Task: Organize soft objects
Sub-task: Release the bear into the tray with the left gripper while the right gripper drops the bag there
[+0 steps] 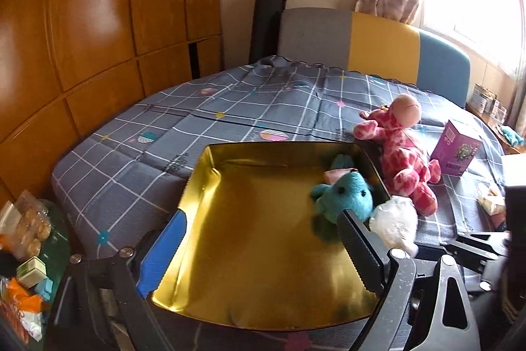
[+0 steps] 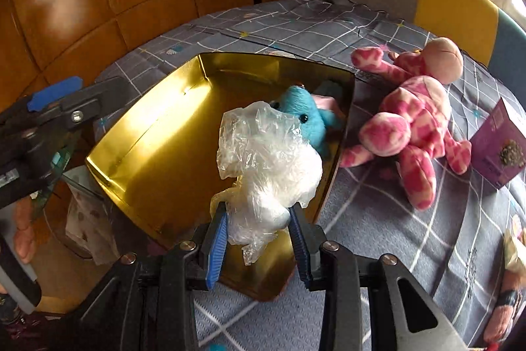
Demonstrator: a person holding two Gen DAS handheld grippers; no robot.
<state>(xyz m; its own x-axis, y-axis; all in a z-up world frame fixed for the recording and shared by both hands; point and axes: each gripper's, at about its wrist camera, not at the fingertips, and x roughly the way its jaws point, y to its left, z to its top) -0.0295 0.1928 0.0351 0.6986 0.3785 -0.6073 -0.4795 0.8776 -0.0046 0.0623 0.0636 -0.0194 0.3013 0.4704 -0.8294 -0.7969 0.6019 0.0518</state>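
Right wrist view: right gripper point(image 2: 258, 244), two ribbed blue pads on black arms, pinching a crumpled clear plastic bag point(image 2: 268, 166) with soft white filling; the bag is held over the near corner of a shallow square tin point(image 2: 138, 150), gold and mirror-smooth inside. In the tin's far corner, a fuzzy turquoise plush point(image 2: 304, 117) with black bead eyes, lying against the wall beside a pale pink soft piece point(image 2: 323, 102). On the quilted grey checked cloth point(image 2: 378, 219) just outside the tin, a pink-and-cream mottled giraffe plush point(image 2: 414, 124) sprawled flat; beyond it, a purple cardboard box point(image 2: 501, 150). Left wrist view: left gripper point(image 1: 259, 247), fingers spread wide and holding nothing, over the near edge of the tin point(image 1: 210, 166); one pad blue, the other ribbed black.
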